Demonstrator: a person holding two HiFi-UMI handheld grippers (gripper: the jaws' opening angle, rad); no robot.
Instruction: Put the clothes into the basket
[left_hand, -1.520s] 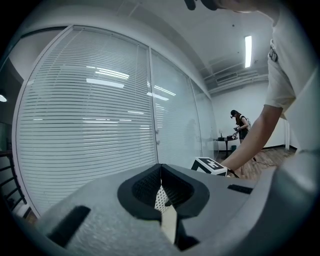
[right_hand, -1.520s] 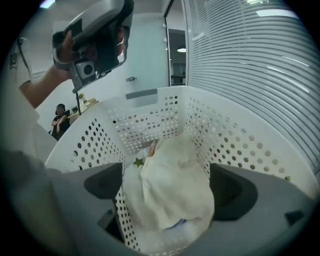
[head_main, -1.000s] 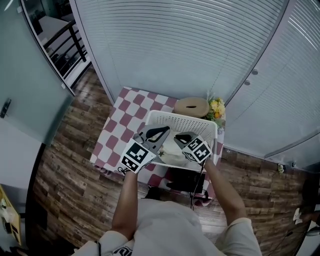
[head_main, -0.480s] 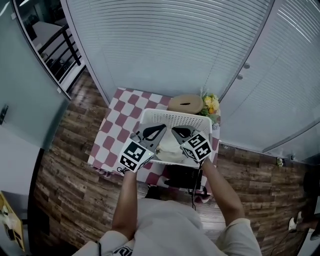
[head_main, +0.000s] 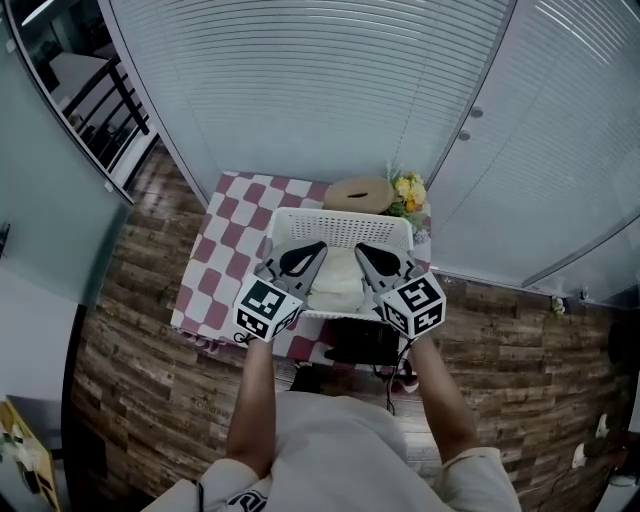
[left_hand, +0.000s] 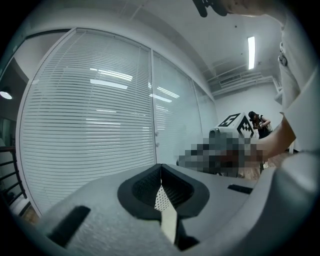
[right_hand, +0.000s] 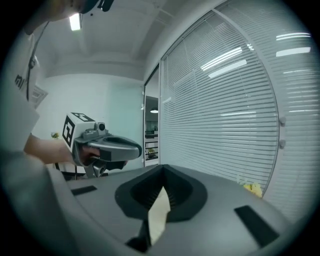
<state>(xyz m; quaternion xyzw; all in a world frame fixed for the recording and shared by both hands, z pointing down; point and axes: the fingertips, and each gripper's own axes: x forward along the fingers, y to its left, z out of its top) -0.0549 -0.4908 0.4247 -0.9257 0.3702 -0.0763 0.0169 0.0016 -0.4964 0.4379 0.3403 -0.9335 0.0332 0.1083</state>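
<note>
Right gripper (head_main: 366, 253) rose, fingers pressed together, left gripper (head_main: 315, 250) likewise; checked tablecloth (head_main: 215, 265) shows overhead only.

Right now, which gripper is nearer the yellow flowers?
Right. The right gripper is over the basket's side by the flowers; the left gripper is over its far side.

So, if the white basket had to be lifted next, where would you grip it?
Probably the basket by its top rim on either side, coming down from above: the rim is thin and exposed, the top open, and the pale clothes lie below it.
</note>
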